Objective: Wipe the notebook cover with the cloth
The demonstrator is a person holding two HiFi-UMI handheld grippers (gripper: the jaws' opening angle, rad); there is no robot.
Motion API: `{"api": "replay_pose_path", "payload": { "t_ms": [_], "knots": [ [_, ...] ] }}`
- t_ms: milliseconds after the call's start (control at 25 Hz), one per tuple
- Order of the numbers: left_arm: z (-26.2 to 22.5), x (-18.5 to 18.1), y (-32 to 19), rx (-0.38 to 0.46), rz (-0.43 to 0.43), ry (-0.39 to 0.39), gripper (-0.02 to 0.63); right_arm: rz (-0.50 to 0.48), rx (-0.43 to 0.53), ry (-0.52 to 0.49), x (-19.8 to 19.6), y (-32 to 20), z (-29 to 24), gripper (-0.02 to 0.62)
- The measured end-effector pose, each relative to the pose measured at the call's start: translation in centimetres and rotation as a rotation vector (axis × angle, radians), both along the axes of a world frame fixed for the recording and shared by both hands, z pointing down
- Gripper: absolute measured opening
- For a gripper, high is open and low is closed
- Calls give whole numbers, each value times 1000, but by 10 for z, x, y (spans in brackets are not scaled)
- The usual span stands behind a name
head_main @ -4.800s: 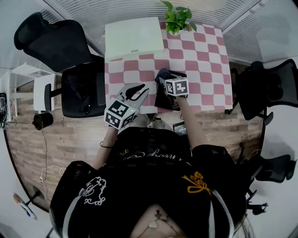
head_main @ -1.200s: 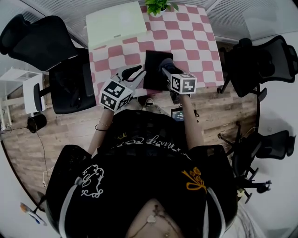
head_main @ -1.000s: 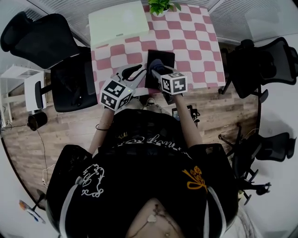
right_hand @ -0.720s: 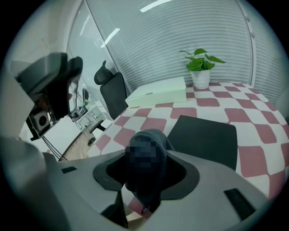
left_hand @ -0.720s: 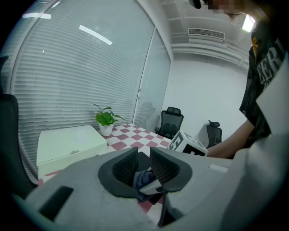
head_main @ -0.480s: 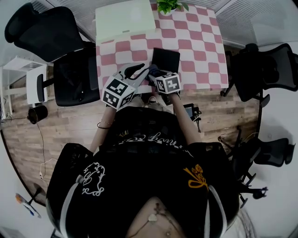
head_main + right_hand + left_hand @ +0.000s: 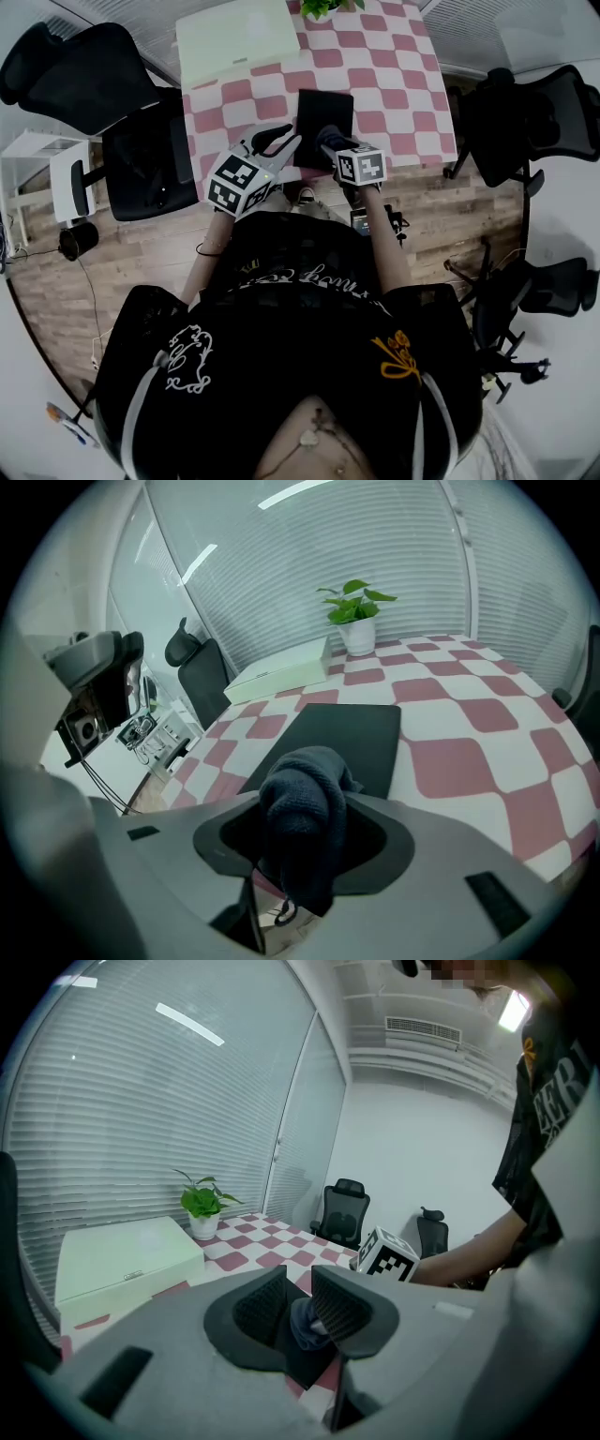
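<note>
Gripping a bunched dark cloth [image 7: 302, 803], the right gripper [image 7: 334, 147] has its jaws closed on the wad, which bulges up and out between them and trails a loose thread below. It sits at the near edge of the black notebook [image 7: 324, 114], with the cloth over that edge; whether cloth and cover touch cannot be told. The notebook lies flat and closed on the checked table [image 7: 403, 89], its near edge close to the table's front edge.

The left gripper [image 7: 278, 143] hangs just left of the notebook's near corner, its jaws a narrow gap apart and holding nothing; the left gripper view shows, through that gap, only the cloth and part of the notebook beyond. The right gripper's marker cube [image 7: 386, 1254] shows to the right of those jaws.

Beyond the notebook's far left corner lies a pale flat box [image 7: 238, 41], and past its far edge stands a potted plant [image 7: 357, 614]. Black chairs stand well off to either side of the notebook, one [image 7: 145, 164] left and one [image 7: 525, 117] right.
</note>
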State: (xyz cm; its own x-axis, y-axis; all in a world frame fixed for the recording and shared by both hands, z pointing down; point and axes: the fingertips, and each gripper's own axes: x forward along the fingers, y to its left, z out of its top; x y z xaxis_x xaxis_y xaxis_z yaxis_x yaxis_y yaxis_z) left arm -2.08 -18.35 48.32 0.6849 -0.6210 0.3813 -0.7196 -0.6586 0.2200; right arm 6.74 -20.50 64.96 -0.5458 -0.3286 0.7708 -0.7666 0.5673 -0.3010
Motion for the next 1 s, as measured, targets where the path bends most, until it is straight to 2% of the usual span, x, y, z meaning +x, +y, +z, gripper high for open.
{"api": "replay_pose_path", "payload": {
  "t_ms": [320,480,600,760,1000],
  "knots": [
    [4,16,2,-11,50,-1,83,165,-12,-2,59,-3,3,169],
    [6,20,1,-15,60,-1,83,235,-14,4,76,-5,1,167],
    [7,19,-1,-16,57,-2,81,209,39,21,71,-5,-15,167],
    [9,12,-4,-21,37,-8,81,148,88,-58,36,2,-41,167],
    [10,8,-5,-26,22,-6,81,-25,79,-100,-30,29,-46,167]
  ]
}}
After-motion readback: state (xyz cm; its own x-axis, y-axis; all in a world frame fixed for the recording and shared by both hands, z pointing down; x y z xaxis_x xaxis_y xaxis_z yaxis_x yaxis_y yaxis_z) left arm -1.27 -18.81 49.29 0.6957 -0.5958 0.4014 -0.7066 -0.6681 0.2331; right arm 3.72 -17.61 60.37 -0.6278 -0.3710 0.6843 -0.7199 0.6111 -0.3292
